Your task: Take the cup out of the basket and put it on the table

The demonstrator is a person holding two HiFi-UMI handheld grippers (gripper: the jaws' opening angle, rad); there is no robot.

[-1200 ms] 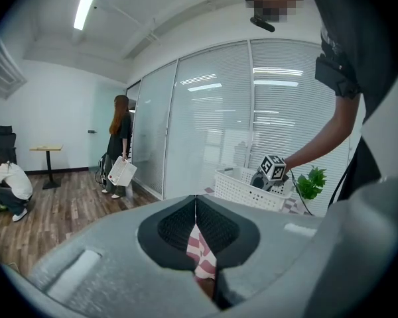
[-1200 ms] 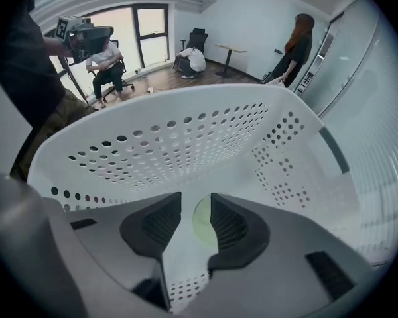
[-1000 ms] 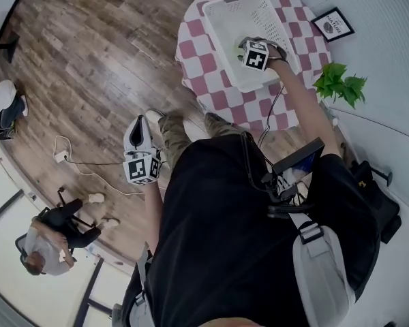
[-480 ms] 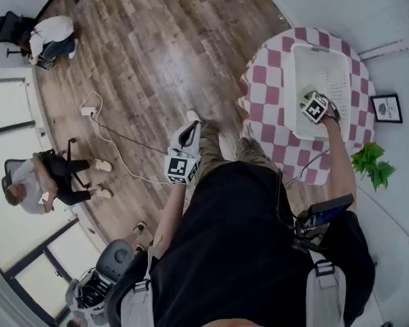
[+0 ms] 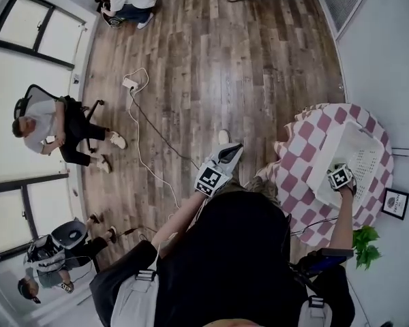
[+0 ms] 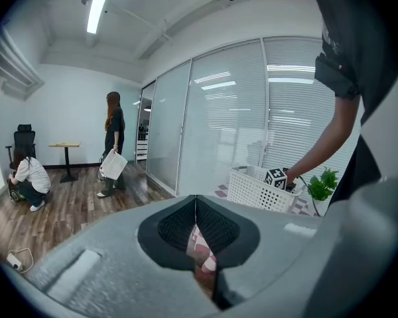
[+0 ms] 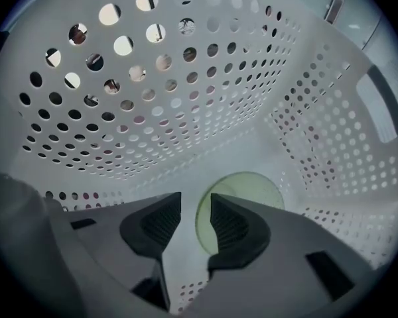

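Your right gripper (image 7: 194, 204) is inside the basket (image 7: 152, 124), jaws apart beside the cup (image 7: 249, 185); no grasp yet. Left gripper (image 6: 196, 205): jaws together, empty.

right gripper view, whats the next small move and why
Probably ease the right gripper forward so its jaws straddle the edge of the green cup. The jaws stand apart inside the basket; the cup's edge shows in the gap between them, the rest behind one jaw. Nothing is gripped.

Round surface (image 5: 291, 177), red-white checked cloth, close to wall. White perforated basket (image 5: 325, 162) directly on it, toward wall-side edge; checks bare along room-side edge. Wood-plank floor (image 5: 211, 60) carries white power strip (image 5: 129, 84), trailing cable (image 5: 150, 125).
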